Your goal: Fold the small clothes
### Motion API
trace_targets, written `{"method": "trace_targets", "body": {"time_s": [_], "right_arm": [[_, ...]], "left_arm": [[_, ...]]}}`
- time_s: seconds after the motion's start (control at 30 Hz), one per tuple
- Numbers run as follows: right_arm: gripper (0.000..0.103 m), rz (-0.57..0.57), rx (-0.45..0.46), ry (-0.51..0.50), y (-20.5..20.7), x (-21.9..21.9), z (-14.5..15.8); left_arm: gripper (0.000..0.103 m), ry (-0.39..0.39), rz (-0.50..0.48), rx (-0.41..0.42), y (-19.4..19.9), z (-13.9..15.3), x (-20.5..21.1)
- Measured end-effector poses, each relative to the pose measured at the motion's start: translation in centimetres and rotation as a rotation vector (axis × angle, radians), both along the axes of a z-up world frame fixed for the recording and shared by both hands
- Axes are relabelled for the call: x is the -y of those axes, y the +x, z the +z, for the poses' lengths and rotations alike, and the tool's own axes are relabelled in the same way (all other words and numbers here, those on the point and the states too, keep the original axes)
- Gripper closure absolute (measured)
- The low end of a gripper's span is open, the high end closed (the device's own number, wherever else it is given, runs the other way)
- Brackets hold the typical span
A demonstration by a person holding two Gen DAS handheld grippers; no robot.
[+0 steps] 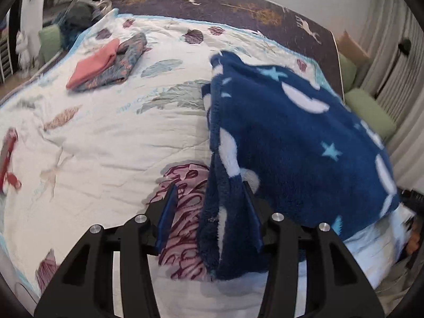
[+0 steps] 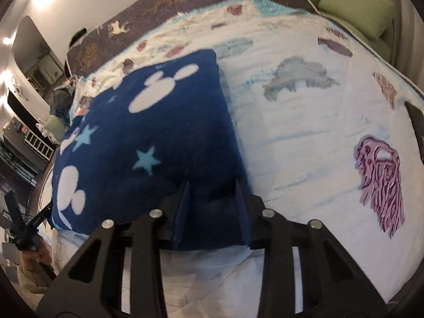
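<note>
Nearest in the left wrist view, the left gripper (image 1: 210, 196) has its fingers moderately apart. A hanging fold of the dark blue fleece garment with white mouse-head shapes and pale blue stars (image 1: 291, 132) drops between them, lying against the finger on the garment's side with a clear gap to the other, so nothing is pinched there. In the right wrist view the right gripper (image 2: 212, 193) has its fingers set narrower, astride the garment's near edge. The cloth fills the space between them, but I cannot tell whether the pads actually press on it. The garment itself lies spread on the white quilt printed with feathers and shells (image 1: 106, 137) that covers the bed. Its near hem is bunched at the fingers and the rest is mounded away from them. It looks thick, plush and limp. My guess is that it is light, will sag and drape when lifted, grips well without slipping, and cannot be damaged by a firm pinch. The best holds are probably the two near corners of the hem, taking all layers together. Beyond and to the left of the garment sits a folded coral-pink cloth (image 1: 92, 66) on a folded blue patterned cloth (image 1: 127, 58), well apart from it.
</note>
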State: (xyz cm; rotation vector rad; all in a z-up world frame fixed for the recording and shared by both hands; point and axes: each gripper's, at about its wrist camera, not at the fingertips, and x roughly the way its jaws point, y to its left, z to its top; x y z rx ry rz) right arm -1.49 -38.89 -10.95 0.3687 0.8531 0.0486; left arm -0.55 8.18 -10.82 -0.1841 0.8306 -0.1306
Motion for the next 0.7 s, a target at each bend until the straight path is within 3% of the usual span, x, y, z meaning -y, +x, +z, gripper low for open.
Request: {"method": "trace_targets", "body": {"time_s": [0.07,0.17,0.2,0.3,0.47,0.6,0.67,0.7], "right_arm": [[0.065,0.023,0.026,0.013,-0.4,0.4,1.5],[0.042,0.005,0.113,0.038,0.1,2.0,4.7],[0.035,0.007,0.135,0.046,0.2,2.8,5.5],[0.029,0.071,0.16,0.073,4.5,4.1,6.8],[0.029,0.048,0.042,0.128,13.2,5.2,4.4],[0.029,0.056,-0.008,0.106,18.0,5.1,2.9],[0.038,0.083,-0.024,0.139,20.1,5.3,2.2],[0.052,0.099,-0.03,0.156,20.7,5.3,1.9]], "left_arm": [[0.056,0.033,-0.003,0.03,-0.2,1.7,-0.1],[0.053,0.04,-0.065,0.14,0.1,5.1,0.1],[0.046,0.041,-0.073,0.169,0.5,6.0,0.2],[0.042,0.044,-0.081,0.202,3.8,7.2,0.7],[0.041,0.058,-0.061,0.082,11.2,5.0,2.1],[0.04,0.007,-0.042,-0.025,16.1,3.0,1.9],[0.039,-0.028,-0.053,-0.054,18.0,2.4,1.8],[0.038,-0.034,-0.053,-0.055,18.8,2.3,1.8]]}}
